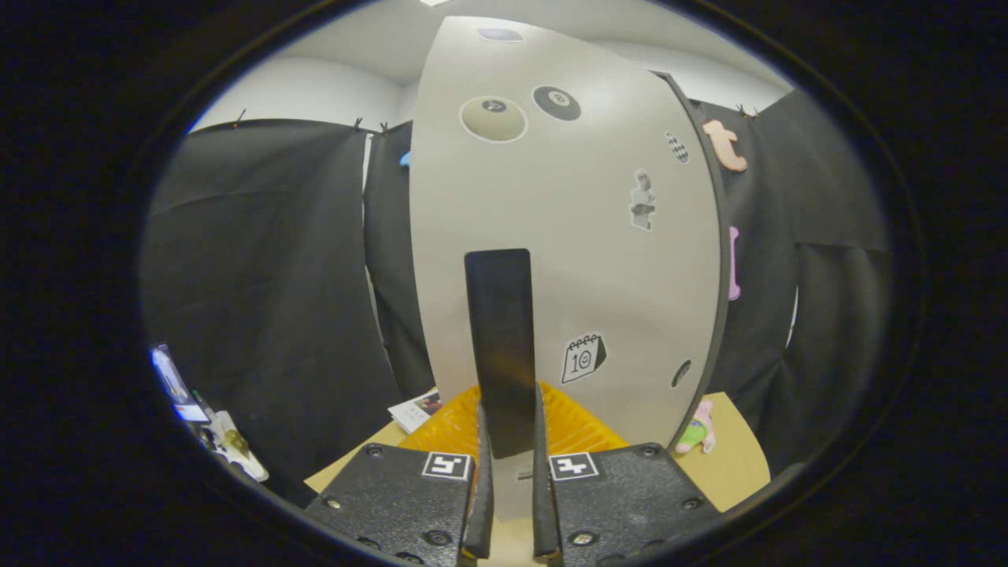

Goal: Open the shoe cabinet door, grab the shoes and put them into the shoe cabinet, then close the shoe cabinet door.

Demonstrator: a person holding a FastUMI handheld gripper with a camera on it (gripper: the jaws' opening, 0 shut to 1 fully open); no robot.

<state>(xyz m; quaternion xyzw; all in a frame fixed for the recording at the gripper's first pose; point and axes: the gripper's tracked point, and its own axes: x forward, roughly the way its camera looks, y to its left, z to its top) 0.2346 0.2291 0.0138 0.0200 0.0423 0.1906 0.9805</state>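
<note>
Between the gripper's (512, 480) two fingers a long dark flat handle (502, 346) is being pinched, pale grey sticker-covered shoe cabinet door (551, 236) looming just beyond, orange ribbed mat (579, 425) lying on the tan wooden table (732, 457) beneath, small pink-and-green plush toy (697, 429) sitting beside the door's edge.

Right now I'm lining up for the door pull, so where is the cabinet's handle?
In the gripper view, the dark upright handle stands on the pale cabinet door, its lower end between the fingers of the gripper, left of the calendar sticker.
</note>
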